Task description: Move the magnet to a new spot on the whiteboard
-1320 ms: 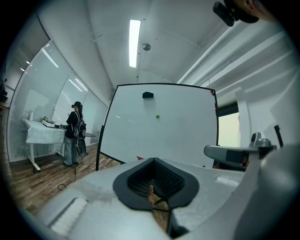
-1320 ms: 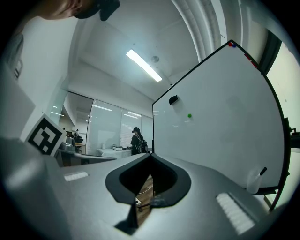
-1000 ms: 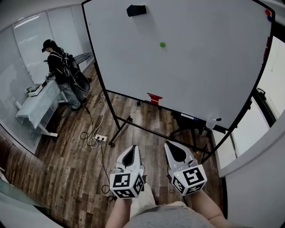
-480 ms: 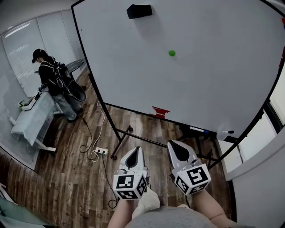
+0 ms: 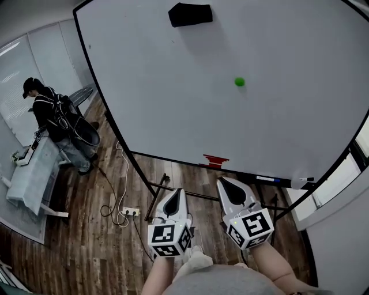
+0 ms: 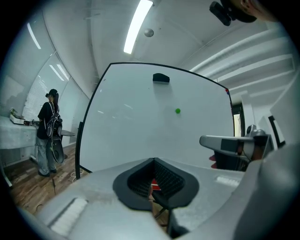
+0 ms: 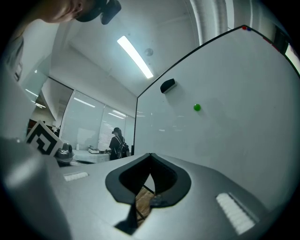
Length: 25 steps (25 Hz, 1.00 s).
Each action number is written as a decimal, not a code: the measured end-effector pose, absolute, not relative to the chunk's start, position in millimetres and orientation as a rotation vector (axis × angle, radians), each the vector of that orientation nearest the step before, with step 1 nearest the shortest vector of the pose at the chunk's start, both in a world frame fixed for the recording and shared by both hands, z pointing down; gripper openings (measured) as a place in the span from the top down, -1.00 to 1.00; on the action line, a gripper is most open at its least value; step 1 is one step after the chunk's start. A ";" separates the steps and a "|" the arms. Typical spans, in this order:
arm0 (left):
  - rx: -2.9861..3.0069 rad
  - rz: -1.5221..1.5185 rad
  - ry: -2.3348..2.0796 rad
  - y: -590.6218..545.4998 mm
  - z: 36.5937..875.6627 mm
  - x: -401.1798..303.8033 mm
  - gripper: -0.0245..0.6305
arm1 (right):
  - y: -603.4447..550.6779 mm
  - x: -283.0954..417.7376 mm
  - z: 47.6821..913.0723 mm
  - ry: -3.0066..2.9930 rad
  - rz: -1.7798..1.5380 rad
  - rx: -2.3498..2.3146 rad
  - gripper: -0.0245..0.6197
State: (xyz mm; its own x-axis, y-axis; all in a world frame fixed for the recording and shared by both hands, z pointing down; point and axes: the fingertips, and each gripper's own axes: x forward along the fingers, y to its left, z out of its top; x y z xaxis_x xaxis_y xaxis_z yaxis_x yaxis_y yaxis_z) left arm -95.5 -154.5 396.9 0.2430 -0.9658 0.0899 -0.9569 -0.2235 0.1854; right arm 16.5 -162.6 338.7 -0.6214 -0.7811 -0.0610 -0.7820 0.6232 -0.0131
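In the head view, the green magnet (image 5: 239, 82) was seen on the whiteboard (image 5: 144, 86), well above both tongs, nearer the right tongs (image 5: 222, 181) than the left tongs (image 5: 177, 191). In the left gripper view it was found up and right of closed, empty tongs; in the right gripper view, likewise above tongs shut on nothing.

The whiteboard (image 5: 242, 127) shows a smooth, glossy white face, and faint streaks of light glint off it. The green magnet (image 5: 239, 82) looks smooth, while the black block (image 5: 190, 14) up top reads matt. The floor (image 5: 98, 242) is wood-grain plank with a low sheen. The left gripper (image 5: 176, 193) and right gripper (image 5: 225, 182) wear matt grey plastic shells, and the left one's pads (image 6: 166, 178) are black and ribbed.
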 end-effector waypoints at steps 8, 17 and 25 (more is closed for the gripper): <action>2.400 -0.042 -1.702 -219.7 397.5 -117.9 0.93 | -220.3 -2.1 324.1 2.707 0.115 -1.500 0.91; 2.496 -0.023 -1.589 -270.6 398.3 -120.3 0.93 | -278.3 1.9 291.6 2.613 0.256 -1.648 0.91; 2.514 -0.004 -1.551 -294.1 402.4 -122.2 0.93 | -324.9 27.6 247.6 2.505 0.384 -1.805 0.91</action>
